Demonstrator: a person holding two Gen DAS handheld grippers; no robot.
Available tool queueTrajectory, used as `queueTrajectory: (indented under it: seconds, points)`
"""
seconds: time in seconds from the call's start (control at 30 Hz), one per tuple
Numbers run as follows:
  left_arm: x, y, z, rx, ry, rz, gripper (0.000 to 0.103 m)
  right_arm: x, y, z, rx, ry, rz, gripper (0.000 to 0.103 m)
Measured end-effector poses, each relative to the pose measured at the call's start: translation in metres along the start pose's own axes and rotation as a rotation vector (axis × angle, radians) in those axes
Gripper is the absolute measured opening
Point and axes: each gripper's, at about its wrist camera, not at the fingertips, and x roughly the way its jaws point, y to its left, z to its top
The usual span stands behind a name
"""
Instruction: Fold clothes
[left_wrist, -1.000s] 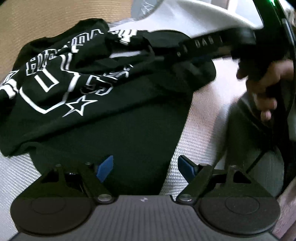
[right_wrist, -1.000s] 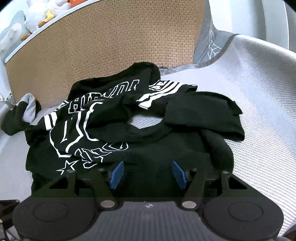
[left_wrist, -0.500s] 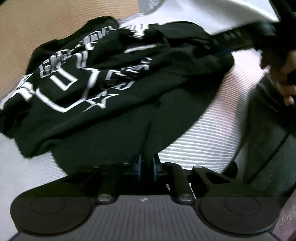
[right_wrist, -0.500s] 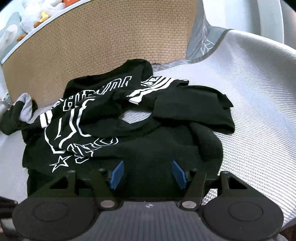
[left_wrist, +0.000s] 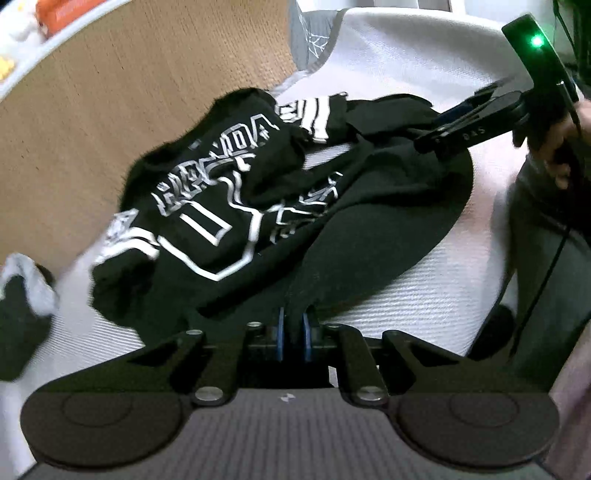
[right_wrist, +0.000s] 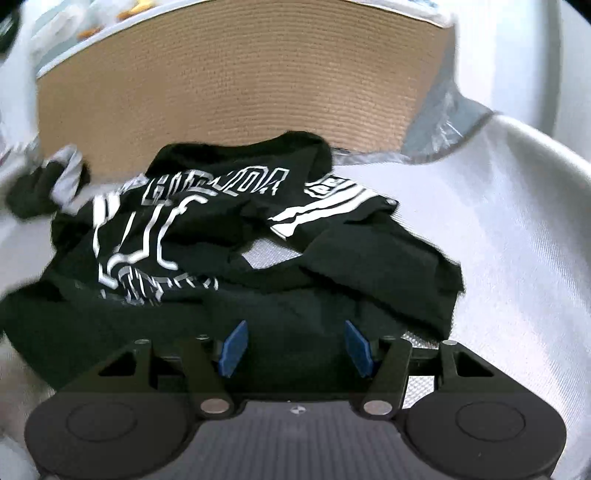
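A black T-shirt with white lettering and striped sleeves lies crumpled on a white woven surface. My left gripper is shut on the shirt's near hem, and the cloth rises taut from its blue pads. My right gripper is open, its blue pads astride the shirt's near edge. It also shows in the left wrist view, low over the shirt's far right side.
A tan woven headboard stands behind the shirt. A grey and black garment lies at the left. A grey pillow sits at the back right. A person's hand holds the right gripper.
My left gripper closed on the shirt's near hem and has pulled it back and up. My right gripper stayed open and moved lower over the shirt's right side.
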Motion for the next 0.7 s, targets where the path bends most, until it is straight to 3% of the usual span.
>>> queueTrajectory:
  seconds: [0.1,0.27,0.43,0.57,0.7]
  points:
    - [-0.008,0.0,-0.004,0.014,0.006,0.012,0.011,0.001,-0.004,-0.001,-0.058,0.006,-0.032,0.062]
    - [-0.004,0.012,-0.017,-0.02,0.06,0.033,0.008,0.01,-0.016,0.002,-0.037,0.018,-0.045,0.062]
    - [0.012,0.018,-0.025,-0.096,0.153,-0.032,0.008,0.021,-0.02,0.007,-0.037,0.027,-0.052,0.062]
    - [0.009,0.02,-0.02,-0.142,0.138,-0.129,0.009,0.03,-0.023,0.01,-0.038,0.034,-0.057,0.062]
    - [-0.02,0.02,-0.007,-0.173,-0.003,-0.23,0.015,0.039,-0.026,0.013,-0.038,0.041,-0.058,0.062]
